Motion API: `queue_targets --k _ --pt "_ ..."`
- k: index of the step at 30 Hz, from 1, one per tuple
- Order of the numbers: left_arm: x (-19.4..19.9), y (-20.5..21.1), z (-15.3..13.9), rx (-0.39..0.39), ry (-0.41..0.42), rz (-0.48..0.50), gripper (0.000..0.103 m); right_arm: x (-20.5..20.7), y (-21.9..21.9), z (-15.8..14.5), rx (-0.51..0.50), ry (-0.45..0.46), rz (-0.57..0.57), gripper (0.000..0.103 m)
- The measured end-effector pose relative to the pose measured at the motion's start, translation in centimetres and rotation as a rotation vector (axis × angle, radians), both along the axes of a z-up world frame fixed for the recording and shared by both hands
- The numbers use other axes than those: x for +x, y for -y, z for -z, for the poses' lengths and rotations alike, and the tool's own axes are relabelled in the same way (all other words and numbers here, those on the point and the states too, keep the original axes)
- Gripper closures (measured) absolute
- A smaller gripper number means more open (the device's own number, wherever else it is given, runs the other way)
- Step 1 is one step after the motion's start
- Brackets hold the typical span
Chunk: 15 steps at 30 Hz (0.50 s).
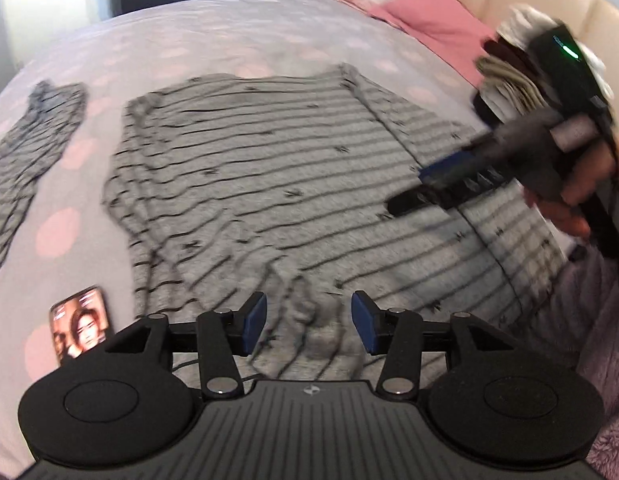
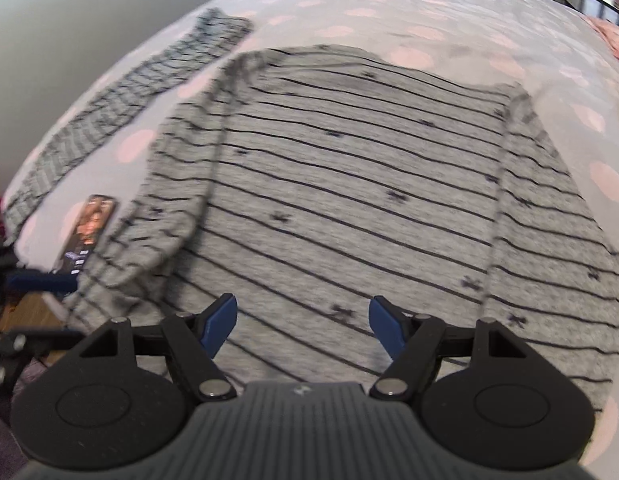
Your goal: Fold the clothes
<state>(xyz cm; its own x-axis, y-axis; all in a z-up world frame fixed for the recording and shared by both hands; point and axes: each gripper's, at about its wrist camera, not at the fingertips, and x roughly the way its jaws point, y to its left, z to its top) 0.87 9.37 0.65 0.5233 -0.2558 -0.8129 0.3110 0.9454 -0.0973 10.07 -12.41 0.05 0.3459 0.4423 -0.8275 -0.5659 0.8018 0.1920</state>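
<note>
Lying flat on the pale bedspread (image 1: 237,40) with pink dots, the grey striped top (image 1: 269,168) is seen with both sleeves folded inward over its body. The left gripper (image 1: 309,322) is held low over the hem, jaws parted, nothing pinched between them. The right gripper (image 2: 303,326) is held above the cloth, jaws spread wide and empty. A phone (image 1: 80,322) is seen beside the top.

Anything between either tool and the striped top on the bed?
Nothing visible. The left tool and right tool both hang open right over the striped top, no object between. The phone lies on the bedspread beside its edge.
</note>
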Motion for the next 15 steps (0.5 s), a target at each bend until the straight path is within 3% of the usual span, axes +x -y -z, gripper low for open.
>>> queue_targets --k 3,7,10,12,15 --pt "0.2 -1.2 1.0 0.019 -0.041 -0.053 0.055 -1.2 -0.9 -0.4 0.062 -0.013 -0.072 0.036" --pt "0.1 -1.8 2.4 0.086 -0.088 -0.088 0.055 -3.7 -3.2 -0.6 0.096 -0.006 -0.209 0.036" --pt "0.0 -2.0 2.7 0.121 -0.092 -0.099 0.055 -5.7 -5.0 -0.6 0.076 0.045 -0.313 0.04" --pt "0.0 -1.9 2.7 0.133 -0.093 -0.106 0.055 -6.9 -6.1 -0.5 0.055 0.077 -0.369 0.05" --pt "0.2 -1.8 3.0 0.134 -0.095 -0.098 0.055 -8.7 -7.4 -0.1 0.028 0.109 -0.454 0.051"
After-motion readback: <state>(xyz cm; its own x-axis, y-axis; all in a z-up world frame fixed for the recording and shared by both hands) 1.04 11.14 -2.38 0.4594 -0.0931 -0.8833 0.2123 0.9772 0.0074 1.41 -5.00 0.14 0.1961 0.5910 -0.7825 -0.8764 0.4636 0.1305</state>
